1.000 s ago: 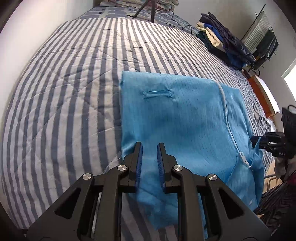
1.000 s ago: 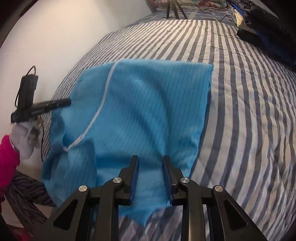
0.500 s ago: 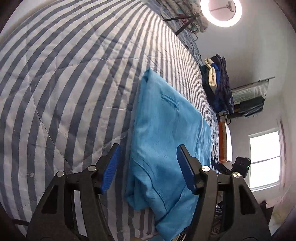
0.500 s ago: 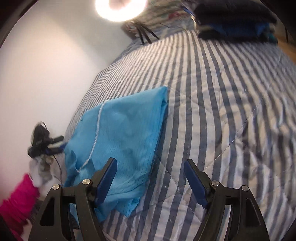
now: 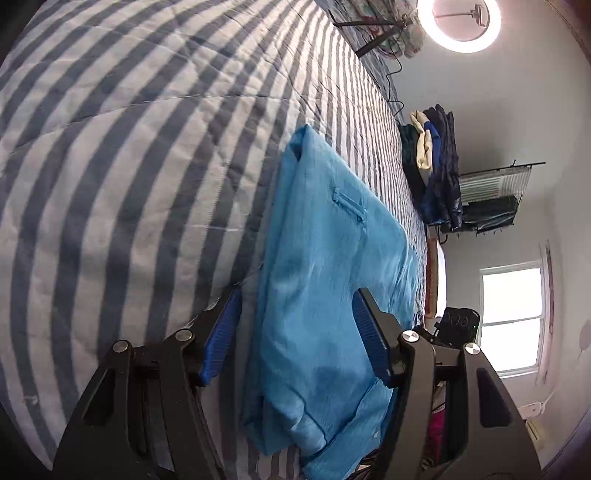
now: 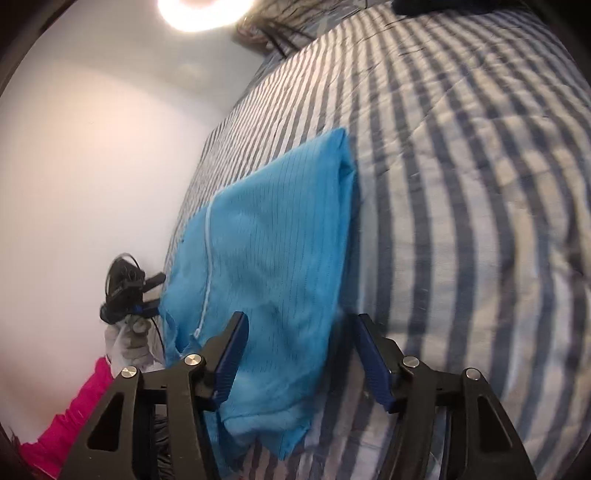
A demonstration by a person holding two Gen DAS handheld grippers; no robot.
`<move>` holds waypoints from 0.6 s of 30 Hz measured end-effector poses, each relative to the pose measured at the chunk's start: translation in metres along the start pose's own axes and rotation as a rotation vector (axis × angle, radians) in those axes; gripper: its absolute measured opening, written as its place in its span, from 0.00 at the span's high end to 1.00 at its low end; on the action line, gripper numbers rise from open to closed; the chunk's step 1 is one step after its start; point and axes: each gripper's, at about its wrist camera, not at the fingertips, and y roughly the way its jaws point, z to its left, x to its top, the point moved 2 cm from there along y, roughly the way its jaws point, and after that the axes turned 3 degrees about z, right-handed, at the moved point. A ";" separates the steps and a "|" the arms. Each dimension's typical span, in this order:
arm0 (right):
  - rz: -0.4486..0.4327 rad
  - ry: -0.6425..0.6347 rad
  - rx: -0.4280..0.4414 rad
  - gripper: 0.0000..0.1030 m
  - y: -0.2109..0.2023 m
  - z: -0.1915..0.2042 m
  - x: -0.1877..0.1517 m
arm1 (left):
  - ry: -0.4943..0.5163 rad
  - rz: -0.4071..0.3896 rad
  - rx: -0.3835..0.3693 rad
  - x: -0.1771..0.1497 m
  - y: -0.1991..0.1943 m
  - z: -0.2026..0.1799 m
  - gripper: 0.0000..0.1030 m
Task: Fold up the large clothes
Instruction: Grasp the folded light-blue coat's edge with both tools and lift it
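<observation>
Left wrist view: the left gripper has its blue-padded jaws wide apart and grips nothing, the bright blue thin-fabric garment showing between them. That garment lies on the grey-and-white striped quilted bedcover as a layered, roughly rectangular packet, its far edge a neat doubled fold and a small stitched loop facing up. The near end is less tidy — loose layers bunch and hang over the edge of the bed. Beyond it, a stack of dark and cream folded clothes sits near the far side of the bed, with a lit ring light above.

Right wrist view: the right gripper also stands with its jaws spread, closed on nothing, straddling the near right-hand edge of the blue garment. A white zip line runs down the top face. The right side edge reads as a clean fold, while the near corner trails in a ragged point toward the bed edge. The left gripper shows small at the far side of the cloth, held by a pale gloved hand with a pink sleeve.

Judging by this, the main folds look done — what seems left is squaring the dangling near end, perhaps one more fold, then moving the garment to the pile
</observation>
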 end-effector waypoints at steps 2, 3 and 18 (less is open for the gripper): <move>0.003 0.007 0.028 0.39 0.008 0.004 0.004 | 0.001 0.013 -0.007 0.004 0.007 -0.006 0.39; 0.005 0.013 0.042 0.40 0.012 0.003 0.007 | 0.000 0.019 -0.015 0.005 0.010 -0.007 0.39; 0.030 0.020 0.001 0.71 0.051 0.036 0.058 | 0.146 0.004 0.217 0.018 0.051 -0.061 0.75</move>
